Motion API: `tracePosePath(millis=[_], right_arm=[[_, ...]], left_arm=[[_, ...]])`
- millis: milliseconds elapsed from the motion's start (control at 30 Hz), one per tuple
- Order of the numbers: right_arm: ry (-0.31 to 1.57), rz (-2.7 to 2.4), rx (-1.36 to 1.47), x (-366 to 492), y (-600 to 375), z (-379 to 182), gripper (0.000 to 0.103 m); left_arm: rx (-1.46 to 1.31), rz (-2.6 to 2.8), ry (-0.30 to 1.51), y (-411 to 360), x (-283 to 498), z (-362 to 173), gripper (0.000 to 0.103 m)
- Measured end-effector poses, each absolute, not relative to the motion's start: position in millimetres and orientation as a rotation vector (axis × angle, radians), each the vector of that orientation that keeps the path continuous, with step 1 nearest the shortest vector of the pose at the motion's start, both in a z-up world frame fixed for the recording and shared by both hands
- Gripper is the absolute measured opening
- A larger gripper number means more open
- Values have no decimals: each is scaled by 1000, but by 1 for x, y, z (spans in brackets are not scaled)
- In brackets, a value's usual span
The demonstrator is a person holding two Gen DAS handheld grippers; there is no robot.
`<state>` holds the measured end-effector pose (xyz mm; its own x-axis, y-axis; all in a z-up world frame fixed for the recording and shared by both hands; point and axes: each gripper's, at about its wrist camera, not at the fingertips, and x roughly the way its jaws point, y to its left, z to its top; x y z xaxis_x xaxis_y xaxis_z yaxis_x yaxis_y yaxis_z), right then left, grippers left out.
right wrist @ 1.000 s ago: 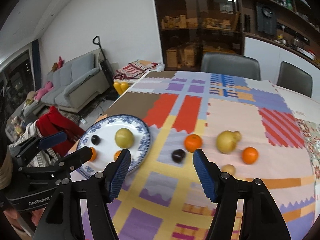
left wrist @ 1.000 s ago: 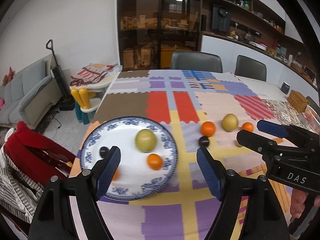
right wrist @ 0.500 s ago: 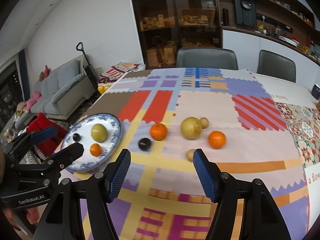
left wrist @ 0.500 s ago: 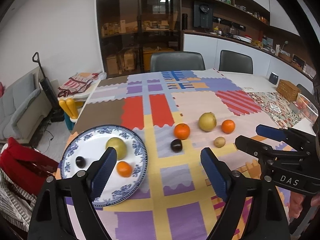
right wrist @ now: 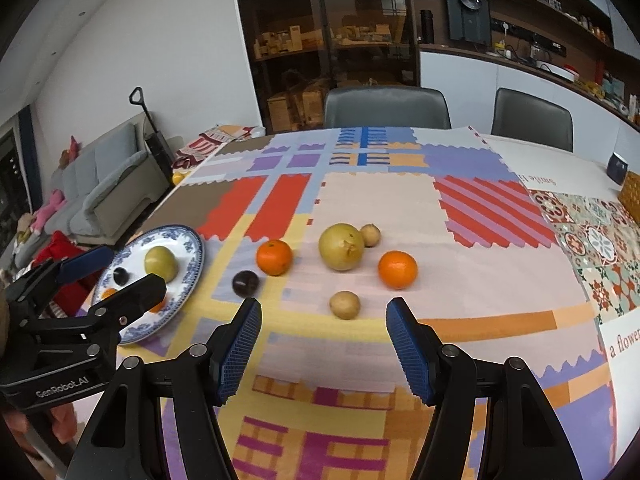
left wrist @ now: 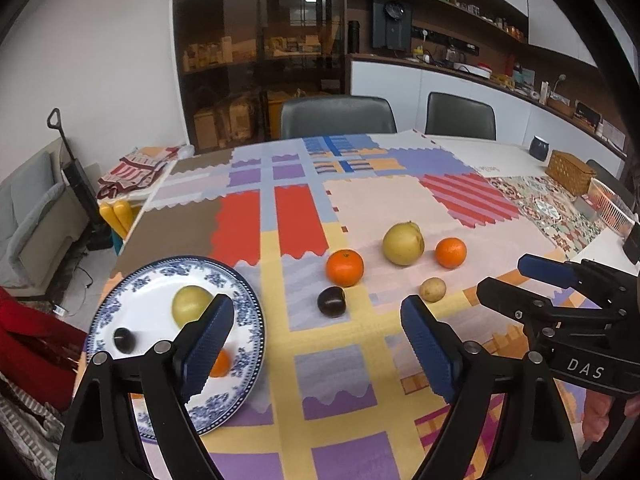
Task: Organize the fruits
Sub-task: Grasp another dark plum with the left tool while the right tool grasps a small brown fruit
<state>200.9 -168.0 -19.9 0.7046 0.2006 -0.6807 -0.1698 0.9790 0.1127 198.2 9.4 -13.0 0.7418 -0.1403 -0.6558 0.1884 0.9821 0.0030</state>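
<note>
A blue-and-white plate (left wrist: 240,292) (right wrist: 194,240) sits at the table's left edge. It holds a yellow-green pear (left wrist: 190,304), a dark plum (left wrist: 124,338) and a small orange (left wrist: 222,364). On the cloth lie an orange (left wrist: 345,267) (right wrist: 274,257), a dark plum (left wrist: 331,301) (right wrist: 245,282), a large pear (left wrist: 403,243) (right wrist: 341,246), another orange (left wrist: 451,253) (right wrist: 397,269) and small brown fruits (left wrist: 433,289) (right wrist: 344,304) (right wrist: 371,235). My left gripper (left wrist: 318,326) is open and empty, near the plate. My right gripper (right wrist: 323,326) is open and empty, just short of the nearer brown fruit.
Two grey chairs (left wrist: 338,116) (left wrist: 460,120) stand at the far side. A wicker box (left wrist: 570,172), a dark cup (left wrist: 538,148) and a white basket (left wrist: 610,204) sit at the right. The table's left edge drops to the floor beside a sofa (right wrist: 104,188).
Both grippers have swung right and pulled back from the plate, so the loose fruits now lie ahead of them. Both stay open and empty.
</note>
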Motion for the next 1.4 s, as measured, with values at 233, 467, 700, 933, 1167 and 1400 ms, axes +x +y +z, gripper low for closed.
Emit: tracePosePath(millis=[233, 467, 700, 933, 1167, 1400], right_arm=[[808, 191, 48, 216, -174, -39, 66], [843, 190, 38, 229, -174, -57, 65], [861, 186, 17, 242, -172, -71, 64], [898, 201, 34, 257, -171, -85, 54], [920, 208, 37, 269, -169, -94, 46], [937, 221, 35, 274, -166, -99, 33]], left_arm=[[88, -203, 755, 3, 215, -36, 85], [103, -219, 798, -1, 235, -58, 85], [112, -227, 847, -5, 254, -78, 78], [102, -230, 891, -6, 272, -90, 64], [52, -258, 930, -5, 282, -98, 45], [38, -269, 939, -7, 286, -99, 28]])
